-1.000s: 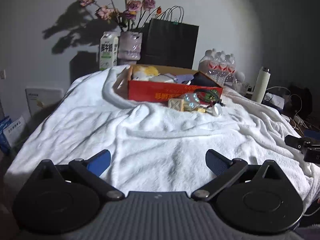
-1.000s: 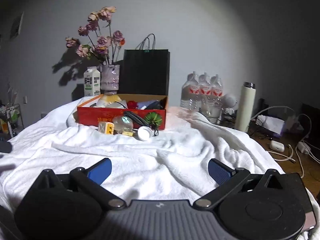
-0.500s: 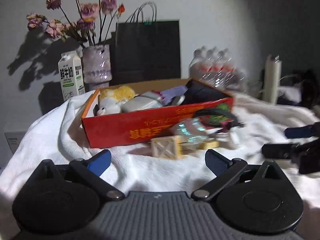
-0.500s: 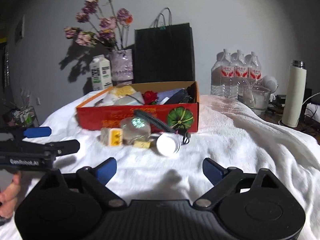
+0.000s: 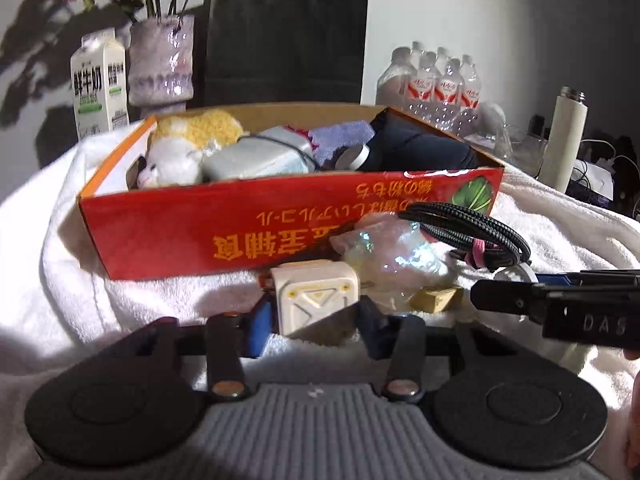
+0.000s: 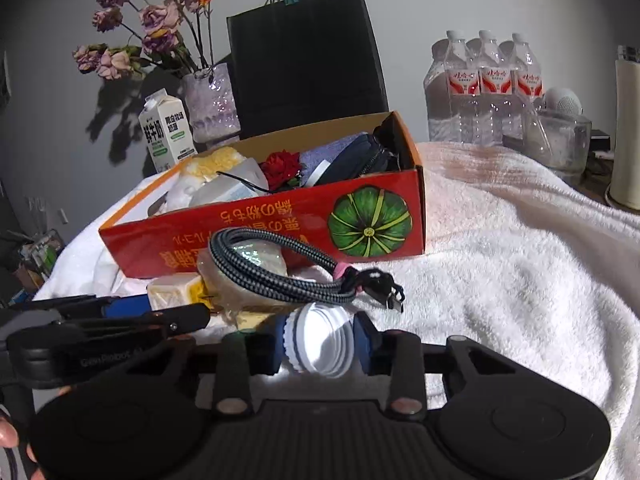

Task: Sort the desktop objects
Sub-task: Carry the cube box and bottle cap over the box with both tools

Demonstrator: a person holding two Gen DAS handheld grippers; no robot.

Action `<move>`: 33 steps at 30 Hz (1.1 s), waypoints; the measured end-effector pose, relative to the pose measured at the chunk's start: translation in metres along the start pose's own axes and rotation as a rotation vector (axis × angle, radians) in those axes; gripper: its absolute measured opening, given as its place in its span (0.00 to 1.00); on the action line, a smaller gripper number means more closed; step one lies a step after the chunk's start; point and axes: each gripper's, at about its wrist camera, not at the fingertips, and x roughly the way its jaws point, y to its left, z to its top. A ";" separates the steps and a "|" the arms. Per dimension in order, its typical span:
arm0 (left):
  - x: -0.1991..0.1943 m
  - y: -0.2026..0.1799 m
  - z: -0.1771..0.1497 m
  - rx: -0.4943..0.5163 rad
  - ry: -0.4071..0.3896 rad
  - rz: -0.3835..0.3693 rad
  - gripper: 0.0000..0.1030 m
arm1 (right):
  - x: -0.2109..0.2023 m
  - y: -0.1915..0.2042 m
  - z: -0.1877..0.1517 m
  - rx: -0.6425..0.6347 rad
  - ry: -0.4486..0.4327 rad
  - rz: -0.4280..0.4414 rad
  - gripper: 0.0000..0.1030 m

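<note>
On the white towel, in front of a red cardboard box [image 5: 180, 236] full of items, lies a small pile. My left gripper [image 5: 314, 326] is closing on a cream cube-shaped charger [image 5: 314, 294], with its blue pads [image 5: 258, 330] against the cube's sides. Lying on its side is a white ridged cap [image 6: 316, 342]; my right gripper [image 6: 318, 340] is closing on it, pads at either side. Behind them, a black braided cable [image 6: 280, 276] rests on a shiny clear packet [image 5: 392, 256]. Each gripper's fingers show at the edge of the other's view.
A milk carton [image 5: 100, 84], a vase of dried flowers [image 6: 210, 98] and a black paper bag [image 6: 304, 56] stand behind the box. Water bottles [image 6: 484, 88], a glass jar [image 6: 560, 140] and a cream flask [image 5: 564, 144] are at the right. The towel [image 6: 520, 260] drapes over the table's edges.
Both grippers moved forward and down from the near towel to the pile by the box. Their jaws went from wide open to closed around the cube and the cap.
</note>
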 end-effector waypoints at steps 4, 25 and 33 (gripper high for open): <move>-0.006 0.007 -0.002 -0.054 -0.022 0.004 0.43 | -0.007 -0.015 -0.001 0.085 -0.038 0.034 0.32; -0.165 0.007 -0.072 -0.226 -0.193 0.030 0.42 | -0.111 0.006 -0.039 0.101 -0.168 0.218 0.14; -0.199 -0.011 -0.093 -0.228 -0.193 0.058 0.42 | -0.163 -0.003 -0.062 0.136 -0.206 0.119 0.14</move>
